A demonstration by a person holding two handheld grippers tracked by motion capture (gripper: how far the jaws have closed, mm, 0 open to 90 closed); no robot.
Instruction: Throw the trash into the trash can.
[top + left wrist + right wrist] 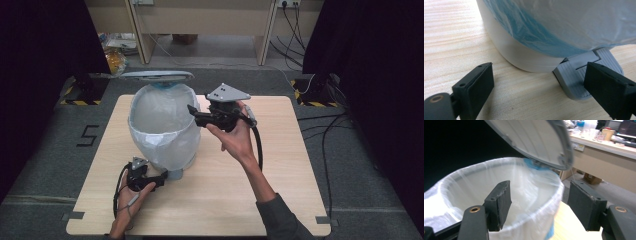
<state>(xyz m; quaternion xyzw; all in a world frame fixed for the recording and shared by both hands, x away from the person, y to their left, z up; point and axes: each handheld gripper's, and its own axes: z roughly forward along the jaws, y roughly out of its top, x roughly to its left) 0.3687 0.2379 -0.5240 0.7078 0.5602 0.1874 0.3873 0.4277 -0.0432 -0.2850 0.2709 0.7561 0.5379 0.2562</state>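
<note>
A white pedal bin (162,125) lined with a thin plastic bag (564,22) stands on the left half of the wooden table (285,150). Its grey lid (156,75) is raised. In the left gripper view the grey ribbed pedal (574,75) sticks out at the bin's foot. My left gripper (162,179) is open there, one jaw resting over the pedal, the other on the bare table side. My right gripper (541,200) is open at the bin's right rim (499,162). One jaw is inside the bag-covered rim and one outside, with neither pad pressing on it.
Bare tabletop extends to the right of and in front of the bin. Beyond the table stand a light desk (200,20) and a yellow bag (115,60) on the floor. Cables (325,130) trail over the floor to the right.
</note>
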